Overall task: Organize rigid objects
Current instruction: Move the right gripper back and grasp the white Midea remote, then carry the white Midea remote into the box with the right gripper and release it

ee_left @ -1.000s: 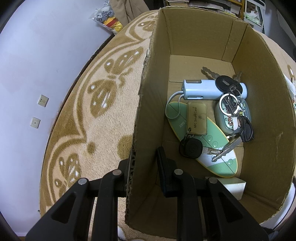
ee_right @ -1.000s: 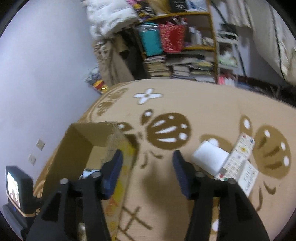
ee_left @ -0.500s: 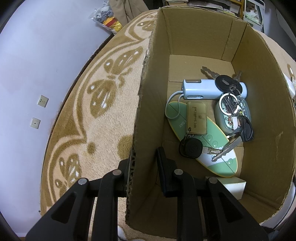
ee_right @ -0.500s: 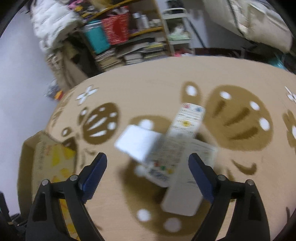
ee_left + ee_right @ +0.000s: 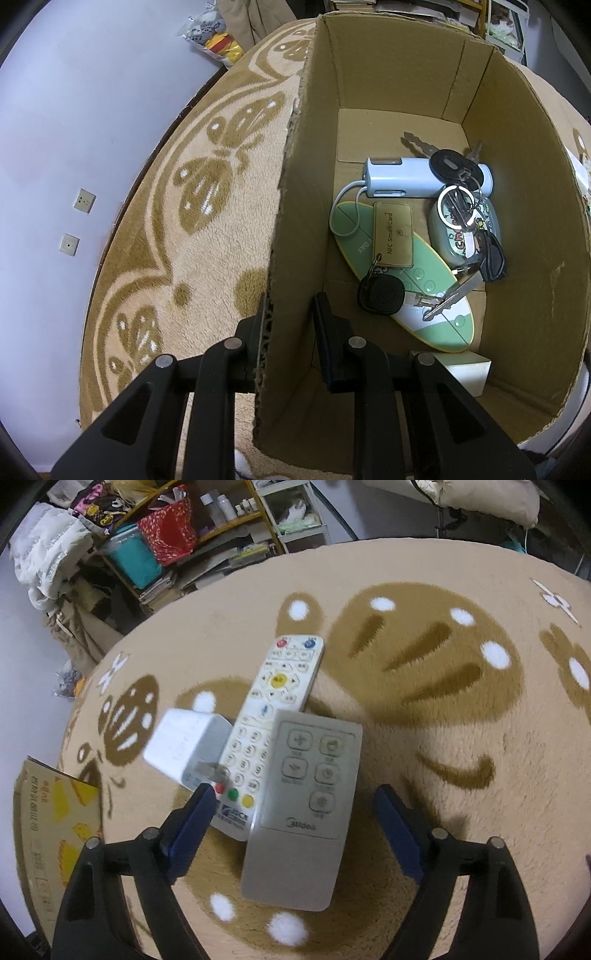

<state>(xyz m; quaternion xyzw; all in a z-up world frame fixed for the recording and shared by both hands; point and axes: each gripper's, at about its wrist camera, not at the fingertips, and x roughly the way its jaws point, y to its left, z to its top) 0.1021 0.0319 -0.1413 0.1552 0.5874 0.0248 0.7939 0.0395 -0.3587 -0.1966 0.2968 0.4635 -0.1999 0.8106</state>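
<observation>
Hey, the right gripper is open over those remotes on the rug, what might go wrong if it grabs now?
The grey remote lies on top of the white remote, so closing the right gripper may catch both or tip one out. The white block touches the white remote and could be dragged. The left gripper straddles the box wall; pulling may tilt it.

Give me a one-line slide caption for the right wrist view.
Open right gripper hovers over a grey Midea remote overlapping a white button remote on the beige patterned rug.
</observation>
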